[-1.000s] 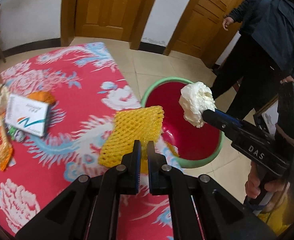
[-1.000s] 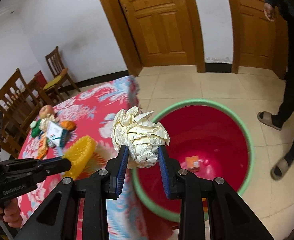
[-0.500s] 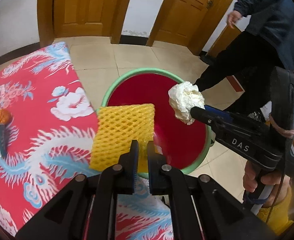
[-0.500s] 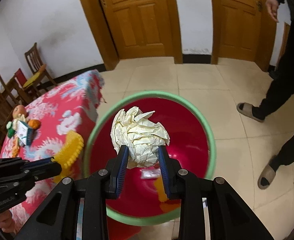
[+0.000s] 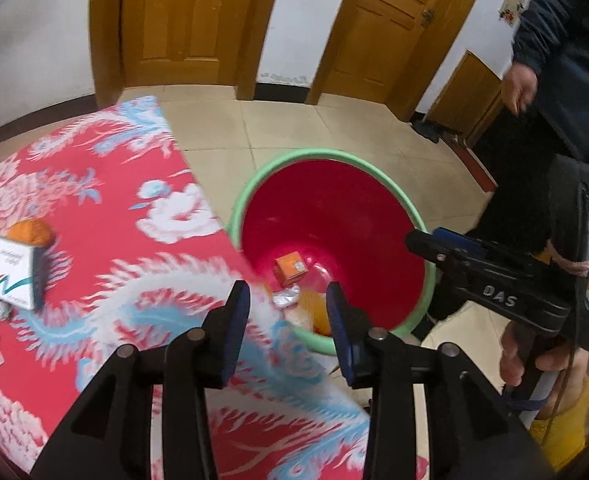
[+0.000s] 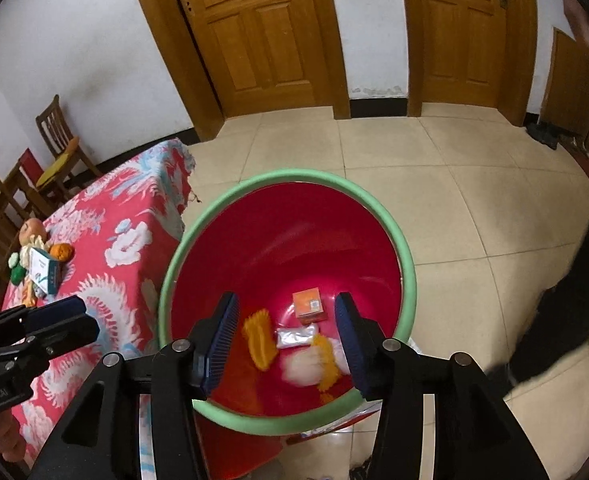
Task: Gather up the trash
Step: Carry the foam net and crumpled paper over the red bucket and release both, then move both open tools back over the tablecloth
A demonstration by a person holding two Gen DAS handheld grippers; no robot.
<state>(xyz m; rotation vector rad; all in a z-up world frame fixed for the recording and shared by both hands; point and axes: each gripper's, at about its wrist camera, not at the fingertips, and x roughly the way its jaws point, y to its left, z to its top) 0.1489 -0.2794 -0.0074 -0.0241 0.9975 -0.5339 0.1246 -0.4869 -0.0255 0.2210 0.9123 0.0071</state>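
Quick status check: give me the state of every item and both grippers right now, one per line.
left gripper: jaws opening, nothing between them
right gripper: jaws opening, nothing between them
red bin: upright on the floor, holding trash
crumpled paper ball: in the bin, blurred
yellow foam net: in the bin
orange box: on the bin's bottom
white box: on the tablecloth
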